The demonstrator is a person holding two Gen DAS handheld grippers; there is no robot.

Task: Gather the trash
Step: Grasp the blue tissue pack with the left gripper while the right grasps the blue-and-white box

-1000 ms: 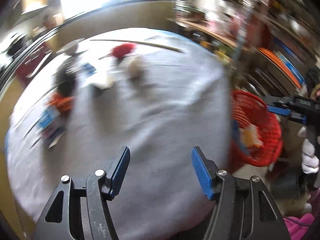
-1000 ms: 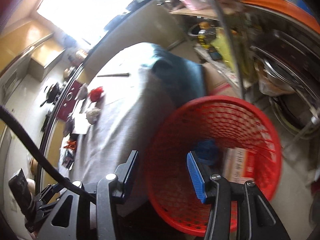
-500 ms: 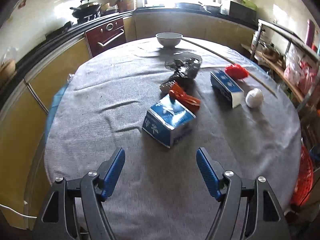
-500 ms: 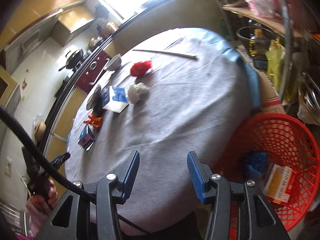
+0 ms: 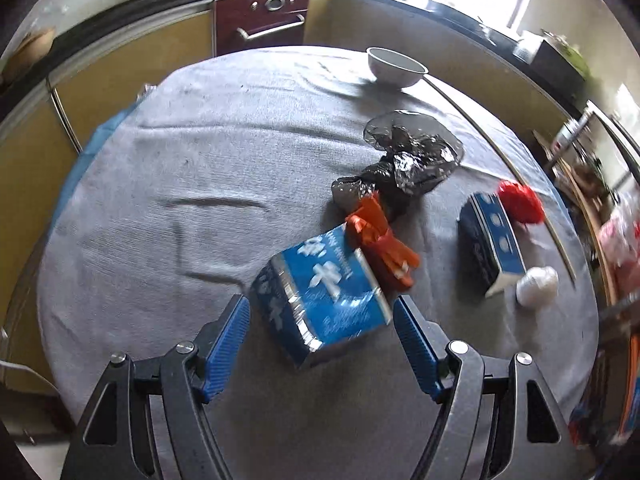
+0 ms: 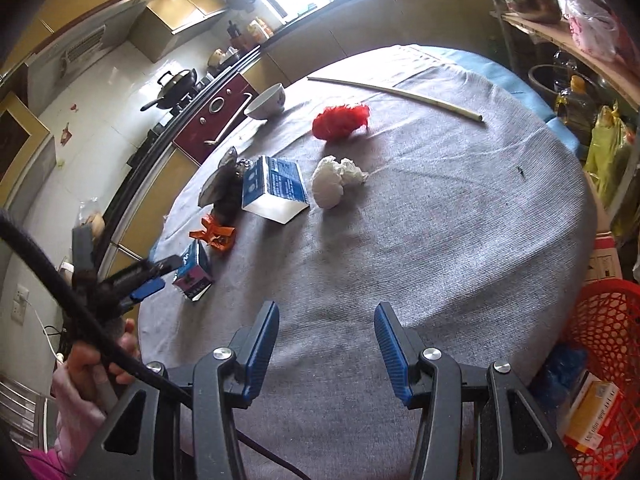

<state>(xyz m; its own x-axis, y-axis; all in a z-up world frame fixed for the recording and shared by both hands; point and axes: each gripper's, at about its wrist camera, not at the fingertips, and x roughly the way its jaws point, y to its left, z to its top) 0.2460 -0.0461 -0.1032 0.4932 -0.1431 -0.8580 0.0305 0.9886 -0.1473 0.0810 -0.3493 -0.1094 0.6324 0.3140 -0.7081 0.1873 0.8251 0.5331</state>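
Left tongs (image 5: 320,344) wide, carton (image 5: 320,300) between the pads, untouched, centre frame on worktop (image 5: 168,200). Right tongs (image 6: 326,352) narrower, empty. Basket (image 6: 600,360) cut off lower right; contents blurred.

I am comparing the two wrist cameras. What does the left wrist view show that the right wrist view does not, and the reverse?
Only the left wrist view: the left tool close up, open around the near blue milk carton.

Only the right wrist view: the open right tool, the red mesh basket beside the table, the person's hand.

Both: the grey-clothed round table, white bowl, red net ball, crumpled white tissue, second blue carton.
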